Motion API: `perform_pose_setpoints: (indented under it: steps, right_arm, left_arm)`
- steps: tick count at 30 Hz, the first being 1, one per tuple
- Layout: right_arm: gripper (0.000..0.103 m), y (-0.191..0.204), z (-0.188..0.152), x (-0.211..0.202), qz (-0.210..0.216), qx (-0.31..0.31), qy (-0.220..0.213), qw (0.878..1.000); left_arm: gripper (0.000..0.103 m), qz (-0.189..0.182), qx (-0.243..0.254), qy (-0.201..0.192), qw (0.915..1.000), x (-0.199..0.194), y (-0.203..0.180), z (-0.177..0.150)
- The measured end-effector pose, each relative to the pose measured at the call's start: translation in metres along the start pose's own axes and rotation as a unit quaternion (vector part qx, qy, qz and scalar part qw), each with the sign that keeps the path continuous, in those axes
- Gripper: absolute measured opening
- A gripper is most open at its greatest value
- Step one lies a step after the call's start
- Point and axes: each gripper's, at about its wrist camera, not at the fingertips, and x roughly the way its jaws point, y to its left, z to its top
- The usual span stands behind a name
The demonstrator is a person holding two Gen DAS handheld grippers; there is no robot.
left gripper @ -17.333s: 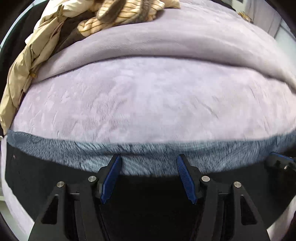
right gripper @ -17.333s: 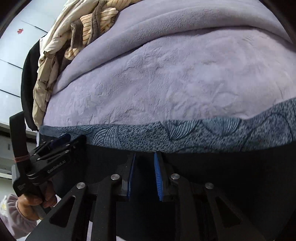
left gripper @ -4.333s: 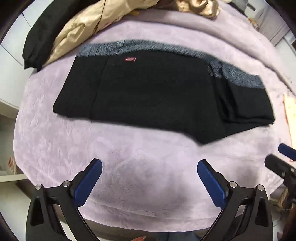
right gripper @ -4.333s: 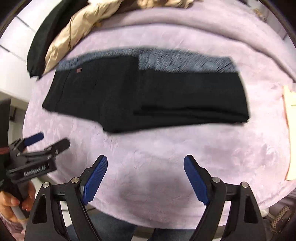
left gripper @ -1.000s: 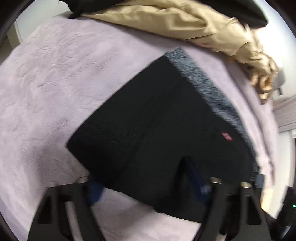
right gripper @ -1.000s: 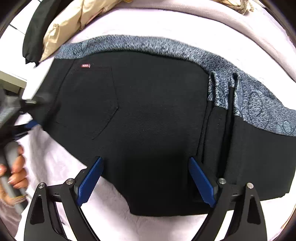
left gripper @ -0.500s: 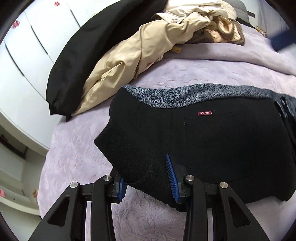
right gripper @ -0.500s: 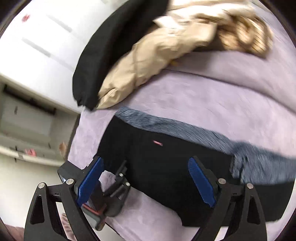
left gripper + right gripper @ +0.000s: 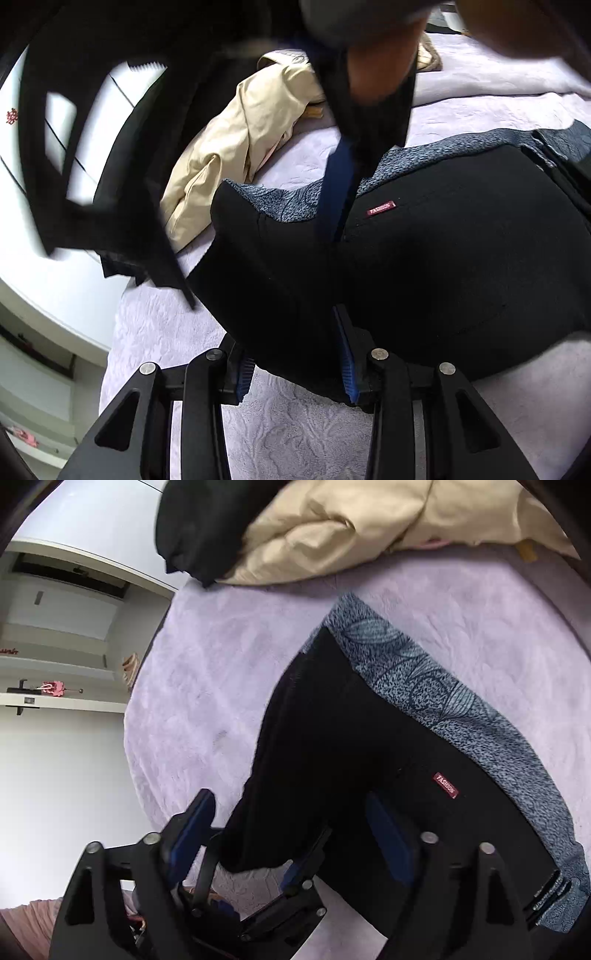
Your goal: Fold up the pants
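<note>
Lying on the blanket, pants were pinched at 1 edge by the left gripper, right gripper was held open above them.

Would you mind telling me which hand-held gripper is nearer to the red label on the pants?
Right. The right hand-held gripper hovers open just beside the red label; the left hand-held gripper clamps the pants' near edge, farther off.

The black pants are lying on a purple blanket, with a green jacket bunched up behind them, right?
Not quite. The jacket is beige, not green, as the right wrist view shows. The rest holds: the black pants lie on the purple blanket.
</note>
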Motion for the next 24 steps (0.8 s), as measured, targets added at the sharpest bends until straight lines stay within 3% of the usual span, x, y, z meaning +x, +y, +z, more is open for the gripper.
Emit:
perform_pose_setpoints:
  steps: [2, 4, 5, 6, 9, 12, 15, 20, 24]
  right_arm:
    - [0.07, -0.007, 0.004, 0.01, 0.022, 0.008, 0.016, 1.0]
    - [0.053, -0.009, 0.006, 0.019, 0.037, 0.012, 0.029, 0.999]
    - [0.026, -0.011, 0.005, 0.022, 0.042, 0.016, 0.032, 0.998]
    - [0.02, -0.013, 0.006, 0.023, 0.043, 0.021, 0.028, 0.998]
    - [0.017, -0.02, -0.006, 0.005, 0.058, 0.031, -0.007, 0.998]
    - [0.017, -0.04, -0.025, -0.022, 0.103, 0.054, -0.045, 0.992]
    - [0.016, -0.067, -0.055, -0.057, 0.151, 0.078, -0.098, 0.981]
    - [0.016, -0.115, -0.121, -0.114, 0.221, 0.109, -0.2, 0.948]
    - [0.015, -0.16, -0.195, -0.15, 0.252, 0.136, -0.272, 0.919]
  left_arm:
    - [0.039, 0.001, 0.01, -0.001, 0.9999, -0.001, -0.002, 0.001]
    - [0.04, -0.004, 0.016, 0.002, 0.9999, -0.003, -0.002, 0.002]
    - [0.039, -0.008, 0.019, 0.004, 0.9998, -0.006, -0.004, 0.001]
    - [0.039, -0.011, 0.024, 0.007, 0.9996, -0.008, -0.006, 0.002]
    - [0.039, -0.005, 0.047, -0.006, 0.9989, -0.022, -0.011, 0.011]
    - [0.039, -0.008, 0.064, -0.029, 0.9975, -0.046, -0.019, 0.027]
    - [0.04, -0.037, 0.045, -0.05, 0.997, -0.077, -0.021, 0.053]
    - [0.041, -0.094, 0.023, -0.083, 0.9918, -0.128, -0.053, 0.096]
    - [0.042, -0.128, 0.057, -0.113, 0.9836, -0.178, -0.113, 0.119]
